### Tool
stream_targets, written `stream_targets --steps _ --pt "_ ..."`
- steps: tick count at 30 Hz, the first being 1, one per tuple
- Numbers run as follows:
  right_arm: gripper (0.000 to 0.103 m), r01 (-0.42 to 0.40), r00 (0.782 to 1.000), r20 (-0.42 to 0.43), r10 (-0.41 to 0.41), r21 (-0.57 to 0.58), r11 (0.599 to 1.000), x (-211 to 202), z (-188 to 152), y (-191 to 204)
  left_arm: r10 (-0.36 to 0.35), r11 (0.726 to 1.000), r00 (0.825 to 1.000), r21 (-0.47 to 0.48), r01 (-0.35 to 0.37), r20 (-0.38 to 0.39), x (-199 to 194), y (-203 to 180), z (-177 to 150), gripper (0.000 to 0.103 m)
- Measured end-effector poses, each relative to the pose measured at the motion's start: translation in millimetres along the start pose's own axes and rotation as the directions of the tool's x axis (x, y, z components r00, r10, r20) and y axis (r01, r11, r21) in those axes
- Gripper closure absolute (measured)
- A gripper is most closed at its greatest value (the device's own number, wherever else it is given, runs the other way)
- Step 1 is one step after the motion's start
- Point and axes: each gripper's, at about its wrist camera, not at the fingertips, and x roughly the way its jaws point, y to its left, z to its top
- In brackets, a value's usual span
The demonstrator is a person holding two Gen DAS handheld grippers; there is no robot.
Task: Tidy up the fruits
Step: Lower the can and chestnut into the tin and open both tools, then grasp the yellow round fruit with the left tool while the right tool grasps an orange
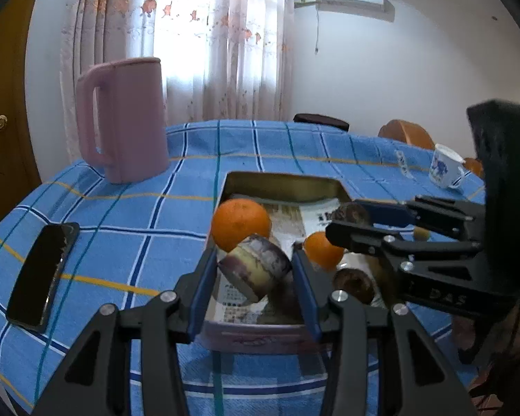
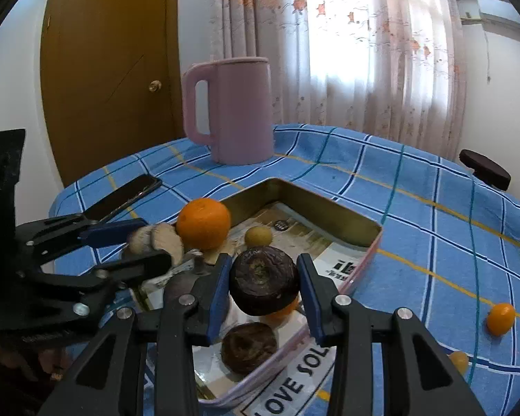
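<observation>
The left gripper clamps a purple-and-cream cut piece over the near end of the metal tin. A large orange sits just behind it, a smaller orange to its right. The right gripper reaches in from the right, pinching a dark round fruit. Far left stands a pink jug.

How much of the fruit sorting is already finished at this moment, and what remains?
Done: two oranges and a dark round fruit already lie in the tin. In hand: the left hand-held gripper holds a purple-and-cream piece over the tin, and the right hand-held gripper holds another dark fruit. Left: a small orange fruit lies on the tablecloth.
</observation>
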Motion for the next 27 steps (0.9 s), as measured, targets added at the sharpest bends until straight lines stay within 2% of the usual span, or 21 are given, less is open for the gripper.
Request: stream_targets --steps 3,5,6,7,9,11,13,16,19,23,25,27 --pt "0.062 0.006 1.0 -0.017 -0.006 -0.029 1.0 2.6 -1.5 5.4 0.001 1.0 1.0 -0.021 -0.002 -0.009 5.2 5.2 -1.6 0.054" --pt "0.06 -0.018 0.999 -0.032 0.017 -0.039 0.999 4.7 -2.5 7.3 -0.007 0.999 1.0 -0.032 0.007 -0.007 4.0 6.7 -1.2 0.054" --pt "0.051 -0.017 0.999 -0.033 0.016 -0.041 0.999 5.0 -2.5 8.2 -0.007 1.0 1.0 -0.029 0.007 -0.003 2.7 5.7 -0.8 0.05" --pt "0.048 0.004 1.0 -0.028 -0.005 -0.037 0.999 4.0 -1.6 7.2 -0.006 1.0 1.0 -0.022 0.006 0.006 0.0 3.8 0.2 0.049" --pt "0.046 0.014 1.0 -0.018 -0.014 -0.022 1.0 -0.3 -0.7 3.9 0.028 0.999 0.999 -0.02 -0.028 0.031 -6.5 2.2 3.0 0.032" --pt "0.046 0.014 1.0 0.004 -0.014 -0.016 1.0 -12.1 -1.3 -2.4 0.024 0.999 0.998 -0.023 -0.022 0.066 -15.1 -0.6 8.1 0.019" --pt "0.046 0.055 0.998 0.018 -0.055 -0.025 0.998 -23.9 -3.2 -9.9 0.021 1.0 0.995 -0.01 -0.02 0.099 -22.6 -9.3 14.1 0.014" --pt "0.046 0.12 0.992 0.026 -0.12 -0.014 0.993 -43.2 -9.5 -33.9 -0.027 0.999 0.993 0.025 0.024 0.113 -24.9 -29.9 23.3 0.013" --pt "0.046 0.227 0.974 0.01 -0.227 0.023 0.974 -57.8 -17.3 -69.7 -0.089 0.994 0.989 0.068 0.081 0.12 -20.9 -61.6 34.7 0.011" --pt "0.046 0.368 0.93 -0.037 -0.367 0.126 0.921 -70.3 -30.0 -127.7 -0.145 0.985 0.981 0.116 0.13 0.129 -9.3 -102.5 46.3 0.005" --pt "0.046 0.413 0.91 -0.093 -0.403 0.172 0.894 -66.2 -34.2 -155.3 -0.146 0.983 0.982 0.13 0.131 0.115 7.5 -122.6 51.0 0.005" --pt "0.046 0.432 0.901 -0.132 -0.412 0.201 0.879 -58.3 -37.8 -173.7 -0.156 0.98 0.983 0.141 0.142 0.092 22.3 -135.4 53.3 0.005"
